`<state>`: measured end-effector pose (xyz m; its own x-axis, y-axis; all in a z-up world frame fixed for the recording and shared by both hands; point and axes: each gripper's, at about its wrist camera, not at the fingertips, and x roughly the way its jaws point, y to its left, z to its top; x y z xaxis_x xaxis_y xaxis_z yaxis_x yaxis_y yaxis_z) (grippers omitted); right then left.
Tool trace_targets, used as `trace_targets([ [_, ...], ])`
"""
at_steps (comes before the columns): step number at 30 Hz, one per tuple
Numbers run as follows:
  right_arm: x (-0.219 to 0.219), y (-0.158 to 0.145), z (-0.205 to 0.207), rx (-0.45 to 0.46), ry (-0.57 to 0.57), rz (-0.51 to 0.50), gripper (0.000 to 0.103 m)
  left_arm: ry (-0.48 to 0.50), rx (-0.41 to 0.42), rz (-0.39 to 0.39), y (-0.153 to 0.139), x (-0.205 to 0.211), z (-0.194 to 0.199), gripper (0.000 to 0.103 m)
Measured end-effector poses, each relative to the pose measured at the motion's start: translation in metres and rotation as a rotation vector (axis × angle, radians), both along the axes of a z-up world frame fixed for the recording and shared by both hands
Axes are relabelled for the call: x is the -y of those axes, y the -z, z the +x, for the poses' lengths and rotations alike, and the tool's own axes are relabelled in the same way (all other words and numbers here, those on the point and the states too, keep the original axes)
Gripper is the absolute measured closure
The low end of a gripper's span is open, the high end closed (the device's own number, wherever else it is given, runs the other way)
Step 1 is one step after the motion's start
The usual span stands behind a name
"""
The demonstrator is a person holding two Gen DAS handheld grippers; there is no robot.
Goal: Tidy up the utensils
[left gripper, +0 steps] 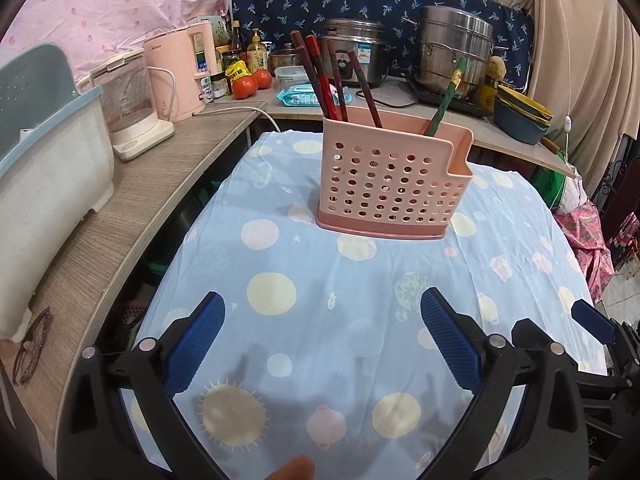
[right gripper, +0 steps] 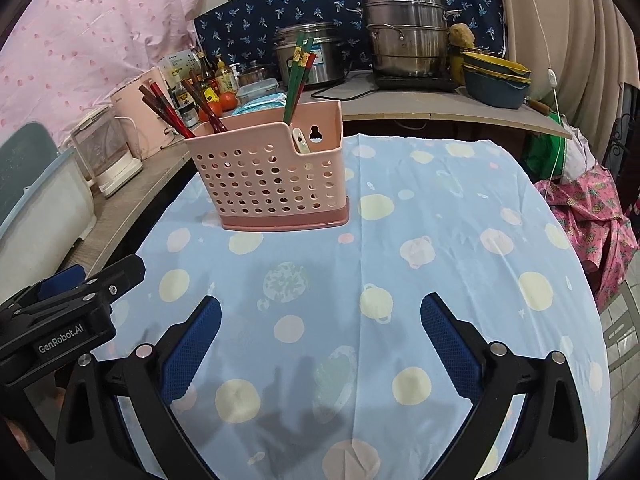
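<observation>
Hovering both grippers, left gripper (left gripper: 322,330) and right gripper (right gripper: 320,330), jaws spread and empty, I see the pink perforated plastic utensil holder (right gripper: 266,178) at upper centre with red chopsticks (right gripper: 168,114).

One pink perforated utensil holder (right gripper: 266,178) stands on the table (right gripper: 460,264) at about eleven o'clock from centre in the right wrist view, holding roughly five dark red chopsticks (left gripper: 334,80), two green chopsticks (right gripper: 296,80) and one pale spoon (right gripper: 300,141). Behind it at twelve o'clock sit two tomatoes (left gripper: 250,84), one rice cooker (left gripper: 358,56) and one stacked steel steamer pot (right gripper: 406,36). Two hand-held grippers show: the left hand-held gripper (left gripper: 322,340) and the right hand-held gripper (right gripper: 320,340).
</observation>
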<state>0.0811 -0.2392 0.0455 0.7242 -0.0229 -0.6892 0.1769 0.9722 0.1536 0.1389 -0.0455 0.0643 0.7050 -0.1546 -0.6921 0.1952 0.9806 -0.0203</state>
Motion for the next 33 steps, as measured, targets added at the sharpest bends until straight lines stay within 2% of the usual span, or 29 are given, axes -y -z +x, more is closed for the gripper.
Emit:
trace_targets([
  [33,-0.011,0.009,-0.001,-0.025,-0.014,-0.038,0.007,-0.071,-0.036,0.033,0.014,-0.007,0.002,0.009],
])
